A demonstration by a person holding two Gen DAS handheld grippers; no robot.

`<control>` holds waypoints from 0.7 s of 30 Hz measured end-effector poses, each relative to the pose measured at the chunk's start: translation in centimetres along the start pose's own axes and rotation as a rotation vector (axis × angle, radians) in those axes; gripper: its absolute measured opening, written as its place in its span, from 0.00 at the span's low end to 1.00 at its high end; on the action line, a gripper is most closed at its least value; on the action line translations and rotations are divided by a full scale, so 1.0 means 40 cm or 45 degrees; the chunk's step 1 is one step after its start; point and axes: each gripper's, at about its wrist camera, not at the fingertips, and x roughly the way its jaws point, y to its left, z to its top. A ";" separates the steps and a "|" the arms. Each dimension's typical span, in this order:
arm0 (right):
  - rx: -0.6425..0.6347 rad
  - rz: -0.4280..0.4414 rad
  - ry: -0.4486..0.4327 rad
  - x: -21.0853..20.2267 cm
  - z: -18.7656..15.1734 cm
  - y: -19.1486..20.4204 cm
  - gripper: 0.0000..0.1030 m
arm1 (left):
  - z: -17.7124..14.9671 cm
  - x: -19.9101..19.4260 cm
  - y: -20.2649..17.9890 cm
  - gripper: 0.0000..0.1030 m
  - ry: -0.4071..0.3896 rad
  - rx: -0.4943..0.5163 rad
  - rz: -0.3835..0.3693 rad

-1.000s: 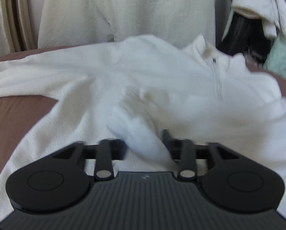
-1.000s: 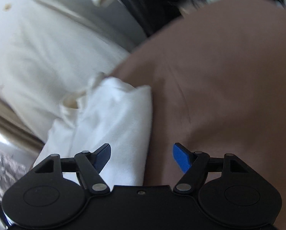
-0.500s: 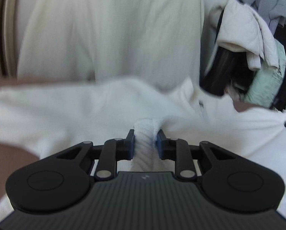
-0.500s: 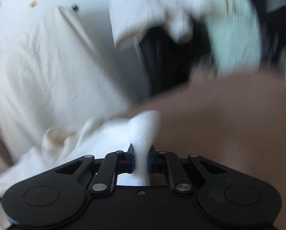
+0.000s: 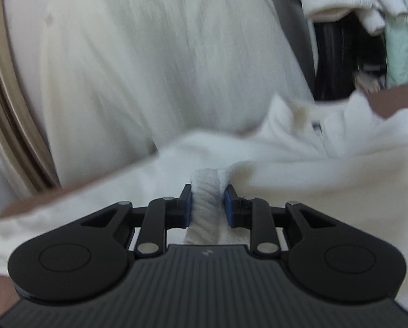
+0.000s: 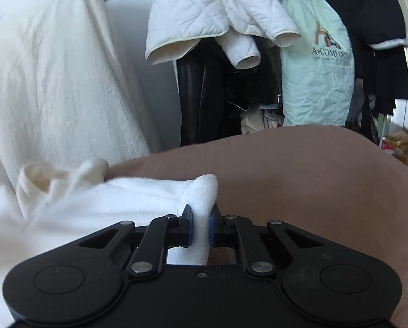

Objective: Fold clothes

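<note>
A white fleece pullover (image 5: 327,175) with a zip collar (image 5: 317,125) lies on a brown bed cover (image 6: 299,177). In the left wrist view my left gripper (image 5: 207,201) grips a bunched ribbed fold of the pullover. Its blue pads press on both sides while the jaws are opening slightly. In the right wrist view my right gripper (image 6: 200,224) is shut on a raised corner of the same pullover (image 6: 108,205) at its right edge. That pinched corner stands up above the fingers. The garment's lower part is hidden under both gripper bodies.
A cream cloth (image 6: 53,82) hangs behind the bed. To its right hang a quilted white jacket (image 6: 204,19), a mint bag (image 6: 316,76) and dark clothes (image 6: 381,27). A beige band (image 5: 2,95) runs down the far left. Bare brown cover stretches to the right.
Both grippers went from open to shut on folds of the white pullover. Both views have swung and rolled, and the left gripper has carried its fold along.
</note>
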 end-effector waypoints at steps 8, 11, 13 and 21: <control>-0.184 0.119 -0.015 -0.145 0.058 0.039 0.35 | -0.021 0.028 0.030 0.29 0.131 -0.015 -0.032; -0.156 0.425 0.042 -0.206 0.056 0.063 0.35 | -0.030 0.045 0.024 0.28 0.171 -0.018 -0.042; -0.194 0.593 0.133 -0.212 0.040 0.106 0.35 | -0.029 0.060 0.024 0.28 0.194 -0.062 -0.042; -0.595 0.628 0.532 -0.175 -0.059 0.203 0.38 | -0.024 0.082 0.048 0.42 0.234 -0.162 -0.041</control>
